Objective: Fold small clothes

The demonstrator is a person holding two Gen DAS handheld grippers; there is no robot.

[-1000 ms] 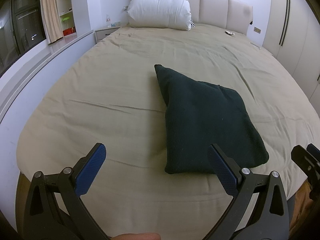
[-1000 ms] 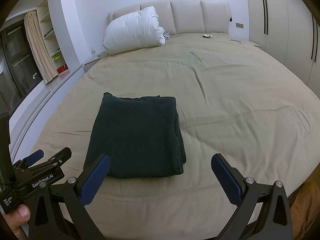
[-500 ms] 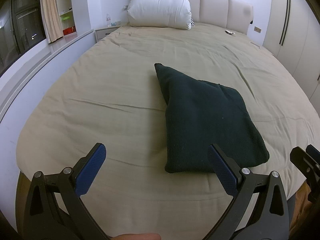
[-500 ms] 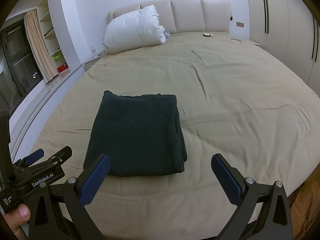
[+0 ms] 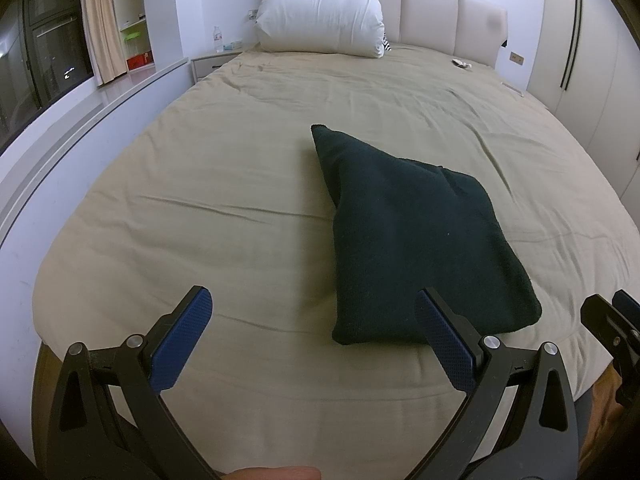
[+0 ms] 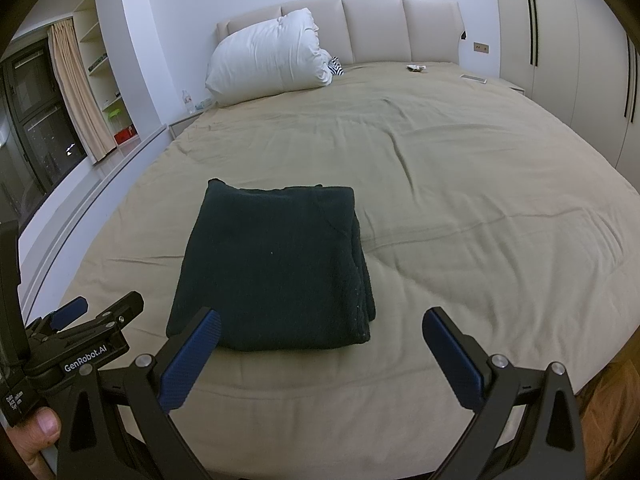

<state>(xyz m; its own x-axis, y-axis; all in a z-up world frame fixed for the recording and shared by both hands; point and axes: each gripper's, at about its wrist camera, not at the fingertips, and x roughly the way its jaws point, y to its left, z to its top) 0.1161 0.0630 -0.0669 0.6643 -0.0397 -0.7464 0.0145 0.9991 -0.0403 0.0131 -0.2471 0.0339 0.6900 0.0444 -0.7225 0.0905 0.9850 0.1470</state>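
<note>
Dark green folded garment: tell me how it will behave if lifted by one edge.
The dark green folded garment looks soft and thick, so it would probably sag. Its stacked layers at the right edge would likely fall open. The fuzzy knit seems unlikely to slip.

The folded garment (image 6: 276, 268) was a very dark green, close to black, plain with one tiny pale fleck on top. The bedspread (image 6: 460, 184) under it was plain khaki-beige. The pillow (image 5: 320, 14) was white, and a black-and-white striped cloth (image 6: 335, 67) showed beside it. The headboard (image 6: 400, 28) was cream. Both the left gripper (image 5: 310, 336) and the right gripper (image 6: 320, 354) had black frames with blue dotted-texture pads (image 6: 192, 360). The curtain (image 5: 100, 20) was pale peach, and the wardrobe doors (image 5: 576, 40) white with black handles.
</note>
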